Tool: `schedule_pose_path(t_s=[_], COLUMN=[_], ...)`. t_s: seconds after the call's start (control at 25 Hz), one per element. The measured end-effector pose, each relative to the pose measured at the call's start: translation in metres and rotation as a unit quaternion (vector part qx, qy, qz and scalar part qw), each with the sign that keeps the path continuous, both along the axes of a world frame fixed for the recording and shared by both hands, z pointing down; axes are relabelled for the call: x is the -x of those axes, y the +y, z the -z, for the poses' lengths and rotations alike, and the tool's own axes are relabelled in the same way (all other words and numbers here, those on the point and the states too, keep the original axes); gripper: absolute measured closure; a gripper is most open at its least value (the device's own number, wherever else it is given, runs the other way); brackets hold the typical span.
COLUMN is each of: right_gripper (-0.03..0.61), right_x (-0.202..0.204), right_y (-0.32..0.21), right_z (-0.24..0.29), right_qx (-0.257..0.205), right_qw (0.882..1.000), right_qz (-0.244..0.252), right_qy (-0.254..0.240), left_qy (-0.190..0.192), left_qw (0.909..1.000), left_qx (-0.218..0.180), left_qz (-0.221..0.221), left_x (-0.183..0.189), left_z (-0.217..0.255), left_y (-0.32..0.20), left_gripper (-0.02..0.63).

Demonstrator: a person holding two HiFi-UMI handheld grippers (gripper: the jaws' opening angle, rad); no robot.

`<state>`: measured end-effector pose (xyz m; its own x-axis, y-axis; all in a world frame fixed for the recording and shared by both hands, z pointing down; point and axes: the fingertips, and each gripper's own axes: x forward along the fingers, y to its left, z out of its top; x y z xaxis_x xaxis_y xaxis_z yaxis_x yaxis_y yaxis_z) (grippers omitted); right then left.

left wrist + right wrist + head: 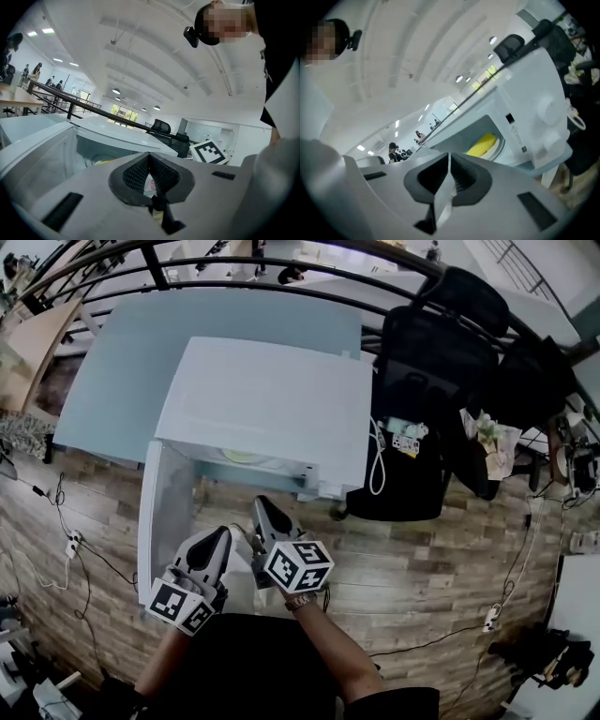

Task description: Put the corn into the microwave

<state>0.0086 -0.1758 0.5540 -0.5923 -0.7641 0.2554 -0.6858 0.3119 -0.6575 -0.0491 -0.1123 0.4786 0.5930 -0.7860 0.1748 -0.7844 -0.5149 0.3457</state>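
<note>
**Now Inside: Corn Is Sitting in the Open Microwave**

The yellow corn [483, 144] is lying inside the white microwave [272, 399], whose door [167, 512] is hanging open toward 9 o'clock in the head view. Both tools are hovering in front of the opening, at 6 o'clock from it, touching neither the oven nor the corn. The left gripper [150, 157] is showing its jaws pressed together with nothing between them. The right gripper [449, 157], just beside it at 3 o'clock, is likewise pressed together and empty. The microwave is standing on a pale table [122, 362], and a black office chair [441, 334] is standing at 2 o'clock of it.
</note>
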Motion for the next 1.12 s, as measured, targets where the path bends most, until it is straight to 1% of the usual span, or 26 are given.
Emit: schedule_pose_path(t_s=[0.12, 0.2, 0.32, 0.44, 0.56, 0.68, 0.8, 0.92, 1.0, 1.12], right_gripper=[0.554, 0.554, 0.554, 0.554, 0.554, 0.554, 0.554, 0.554, 0.554, 0.554], right_x=[-0.008, -0.013, -0.022, -0.035, -0.049, -0.063, -0.075, -0.083, -0.086, -0.091], right_y=[0.024, 0.042, 0.064, 0.084, 0.103, 0.119, 0.131, 0.144, 0.153, 0.163], right_z=[0.040, 0.062, 0.089, 0.110, 0.124, 0.133, 0.136, 0.138, 0.137, 0.137], right_qx=[-0.079, -0.118, -0.161, -0.192, -0.210, -0.212, -0.203, -0.204, -0.209, -0.212], right_qw=[0.995, 0.990, 0.981, 0.973, 0.968, 0.966, 0.967, 0.966, 0.965, 0.965], right_qz=[0.027, 0.037, 0.048, 0.054, 0.053, 0.046, 0.041, 0.037, 0.034, 0.030], right_qy=[0.051, 0.074, 0.099, 0.116, 0.128, 0.138, 0.149, 0.153, 0.152, 0.149], left_qy=[-0.006, -0.008, -0.011, -0.016, -0.020, -0.020, -0.041, -0.059, -0.061, -0.051], left_qw=[0.9999, 0.9998, 0.9993, 0.9986, 0.9978, 0.9973, 0.9951, 0.9922, 0.9922, 0.9943], left_qx=[-0.012, -0.020, -0.036, -0.051, -0.063, -0.071, -0.090, -0.110, -0.108, -0.094], left_qz=[-0.001, -0.001, 0.000, -0.001, -0.002, -0.002, -0.006, -0.010, -0.007, 0.006], left_x=[-0.006, -0.009, -0.015, -0.022, -0.028, -0.031, -0.035, -0.038, -0.037, -0.032], left_z=[0.006, 0.012, 0.021, 0.028, 0.033, 0.037, 0.045, 0.055, 0.054, 0.045], left_y=[0.013, 0.023, 0.037, 0.050, 0.062, 0.073, 0.083, 0.094, 0.102, 0.109], left_gripper=[0.611, 0.611, 0.611, 0.611, 0.611, 0.611, 0.611, 0.611, 0.611, 0.611])
